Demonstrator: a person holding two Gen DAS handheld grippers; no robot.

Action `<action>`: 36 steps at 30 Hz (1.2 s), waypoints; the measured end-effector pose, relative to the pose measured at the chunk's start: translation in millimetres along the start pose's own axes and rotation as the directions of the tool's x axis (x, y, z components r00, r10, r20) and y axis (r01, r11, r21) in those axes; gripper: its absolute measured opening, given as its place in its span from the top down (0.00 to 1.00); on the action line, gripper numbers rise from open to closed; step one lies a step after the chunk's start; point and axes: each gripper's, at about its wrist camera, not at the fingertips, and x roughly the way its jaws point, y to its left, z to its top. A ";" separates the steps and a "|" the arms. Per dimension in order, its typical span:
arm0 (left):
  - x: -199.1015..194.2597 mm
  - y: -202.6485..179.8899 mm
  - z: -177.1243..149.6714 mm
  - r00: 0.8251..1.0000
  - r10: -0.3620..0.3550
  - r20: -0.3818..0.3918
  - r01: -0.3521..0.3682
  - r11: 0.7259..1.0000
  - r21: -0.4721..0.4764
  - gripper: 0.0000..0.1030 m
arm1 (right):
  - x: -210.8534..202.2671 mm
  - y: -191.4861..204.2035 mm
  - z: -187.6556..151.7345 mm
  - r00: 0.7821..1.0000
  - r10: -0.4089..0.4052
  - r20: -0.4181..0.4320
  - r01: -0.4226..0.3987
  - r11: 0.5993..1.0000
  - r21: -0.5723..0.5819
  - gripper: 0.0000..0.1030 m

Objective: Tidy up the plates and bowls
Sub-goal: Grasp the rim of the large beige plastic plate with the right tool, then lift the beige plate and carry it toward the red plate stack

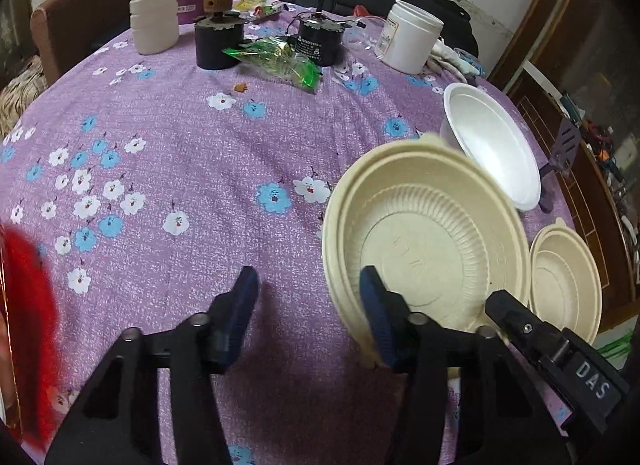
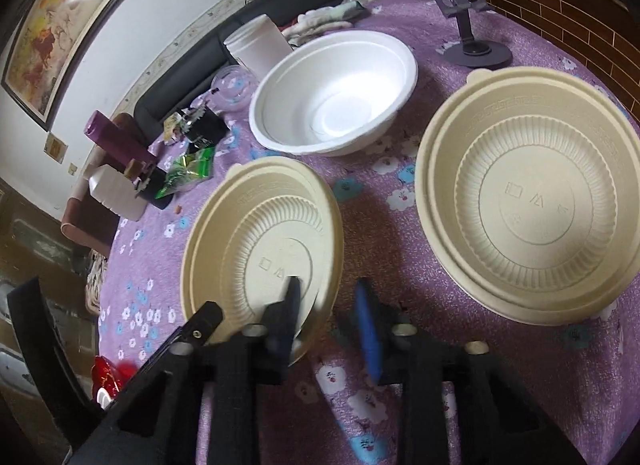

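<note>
A cream ribbed bowl is tilted up off the purple flowered tablecloth. My right gripper is shut on its near rim, one finger inside the bowl and the blue pad outside; in the left wrist view that gripper reaches in from the right. My left gripper stands open, with the bowl's left rim just inside its right finger. A second cream bowl lies flat to the right. A white foam bowl sits behind them.
At the back of the table stand a white jar, a white bottle, two black cylinders, a green packet and a purple phone stand. A red blurred thing is at the near left edge.
</note>
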 end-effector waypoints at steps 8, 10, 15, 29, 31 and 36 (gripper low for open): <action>-10.7 -6.8 -9.2 1.000 0.015 0.016 -0.016 0.995 0.098 0.86 | -7.5 7.5 -12.6 1.000 0.024 0.012 -0.024 0.999 -0.038 0.89; -13.0 -4.6 -12.2 1.000 0.021 0.018 -0.022 0.994 0.104 0.86 | -8.7 6.9 -17.5 0.999 0.035 0.009 -0.035 0.999 -0.037 0.89; -20.7 0.5 -22.3 0.999 0.030 0.027 -0.033 0.992 0.118 0.86 | -14.7 8.7 -30.3 0.999 0.048 0.014 -0.047 0.998 -0.051 0.89; -35.3 14.2 -44.2 0.995 0.033 0.097 -0.045 0.991 0.127 0.86 | -26.7 14.5 -64.8 0.994 0.053 0.095 -0.040 0.991 -0.125 0.89; -37.9 16.4 -45.3 0.994 0.029 0.110 -0.042 0.992 0.121 0.86 | -28.1 16.6 -68.3 0.991 0.063 0.114 -0.047 0.990 -0.136 0.89; -40.1 20.2 -49.1 0.988 0.039 0.147 -0.058 0.991 0.123 0.86 | -28.4 19.4 -75.7 0.982 0.087 0.165 -0.062 0.986 -0.155 0.89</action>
